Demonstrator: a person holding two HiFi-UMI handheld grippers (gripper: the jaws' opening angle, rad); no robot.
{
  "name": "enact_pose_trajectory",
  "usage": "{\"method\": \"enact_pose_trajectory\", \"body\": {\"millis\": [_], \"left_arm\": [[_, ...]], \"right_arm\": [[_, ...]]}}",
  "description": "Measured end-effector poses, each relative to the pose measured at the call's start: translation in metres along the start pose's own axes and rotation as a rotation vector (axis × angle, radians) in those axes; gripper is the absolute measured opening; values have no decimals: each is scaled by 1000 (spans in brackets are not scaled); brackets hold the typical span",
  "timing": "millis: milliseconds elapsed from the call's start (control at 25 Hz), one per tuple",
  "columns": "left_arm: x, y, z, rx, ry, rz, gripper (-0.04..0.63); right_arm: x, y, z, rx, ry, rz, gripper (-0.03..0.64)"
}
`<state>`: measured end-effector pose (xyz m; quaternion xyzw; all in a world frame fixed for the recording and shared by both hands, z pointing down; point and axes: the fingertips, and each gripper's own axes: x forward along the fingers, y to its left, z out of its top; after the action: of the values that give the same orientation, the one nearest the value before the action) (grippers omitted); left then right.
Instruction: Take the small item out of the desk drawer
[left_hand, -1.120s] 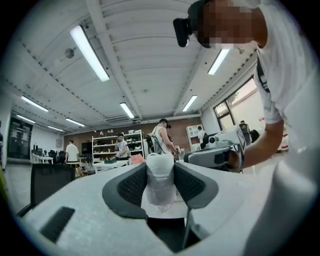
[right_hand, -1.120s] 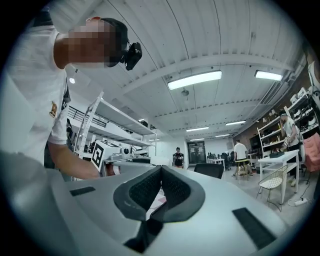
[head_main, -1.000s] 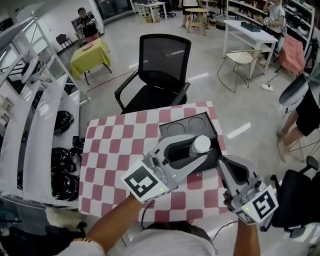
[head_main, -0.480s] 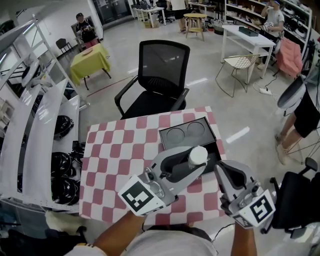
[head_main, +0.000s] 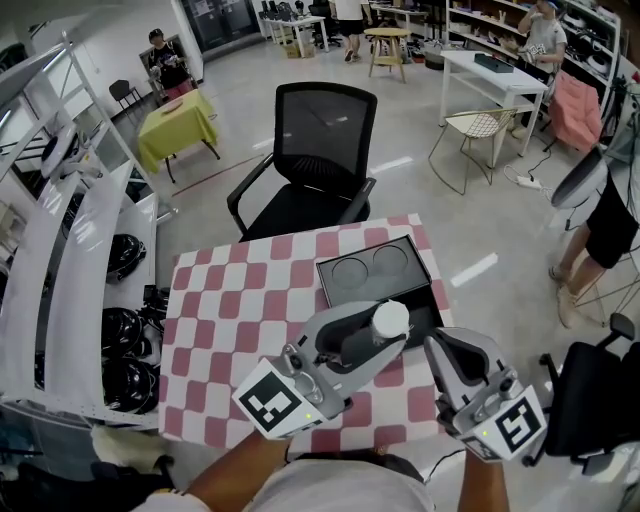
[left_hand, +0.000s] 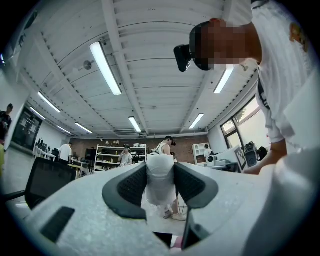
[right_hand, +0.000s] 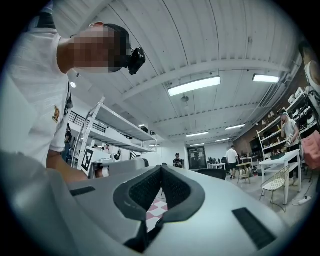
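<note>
At the far left of the head view, white metal shelving racks (head_main: 82, 245) run close along the left edge of the red-and-white checked table (head_main: 235, 300), whose left half is open cloth. Toward the middle, the left gripper (head_main: 381, 336) reaches in from the near edge and clamps a small white cylindrical item (head_main: 390, 319). From above, the item shows over the near part of the black shallow drawer tray with two round recesses (head_main: 395, 290). That view does not show how high above the tray it is. The left gripper view fills in the grip: both dark ribbed pads (left_hand: 131, 186) press the sides of the pale item (left_hand: 160, 185), with only the room behind it. The tray lies close to the table's right edge. Just right of it, the right gripper (head_main: 433, 347) hovers near the table's near right corner. The right gripper view shows its jaws brought together at the tips with nothing held, and a slip of checked cloth visible below them. A black mesh office chair (head_main: 322, 140) stands against the far edge.
</note>
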<state>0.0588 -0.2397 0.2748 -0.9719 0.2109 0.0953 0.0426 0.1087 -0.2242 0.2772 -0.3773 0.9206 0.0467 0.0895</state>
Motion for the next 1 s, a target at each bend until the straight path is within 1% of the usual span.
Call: {"method": "enact_pose_trajectory", "body": {"millis": [360,600,1000], "left_arm": [[4,3,-4,-12,2,-13,181],[5,4,-7,-24,9,-15,181],[6,4,-8,-24,11,-27,181]], "right_arm": [[0,-3,-2,-17,-10,-15,12],[-1,-4,-5,-21,6,-21,11],[0,-2,-6,-23,9,-15,11]]}}
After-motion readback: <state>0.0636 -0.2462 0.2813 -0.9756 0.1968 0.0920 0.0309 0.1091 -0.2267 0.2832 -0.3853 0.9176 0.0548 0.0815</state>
